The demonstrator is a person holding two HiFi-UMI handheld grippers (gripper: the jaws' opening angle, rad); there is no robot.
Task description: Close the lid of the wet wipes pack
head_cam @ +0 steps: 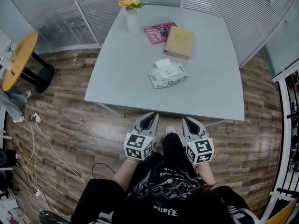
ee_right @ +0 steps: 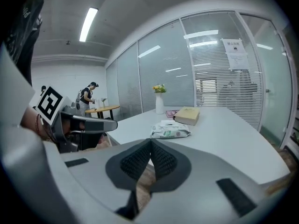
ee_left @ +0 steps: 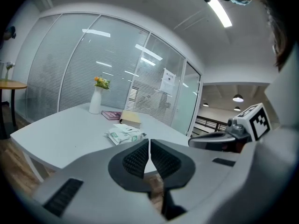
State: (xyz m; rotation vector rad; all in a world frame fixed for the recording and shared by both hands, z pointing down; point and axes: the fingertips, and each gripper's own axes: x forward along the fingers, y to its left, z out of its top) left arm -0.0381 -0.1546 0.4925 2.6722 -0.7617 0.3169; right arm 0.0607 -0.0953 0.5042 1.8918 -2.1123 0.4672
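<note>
The wet wipes pack [head_cam: 167, 74] lies mid-tabletop [head_cam: 117, 78], with its white lid [head_cam: 163, 63] raised at the far side. The left gripper [head_cam: 150, 118] and right gripper [head_cam: 188, 121] are held short of the near edge, both closed and empty. The lid is best pressed flat with one closed tip while the pack is steadied by the other.
</note>
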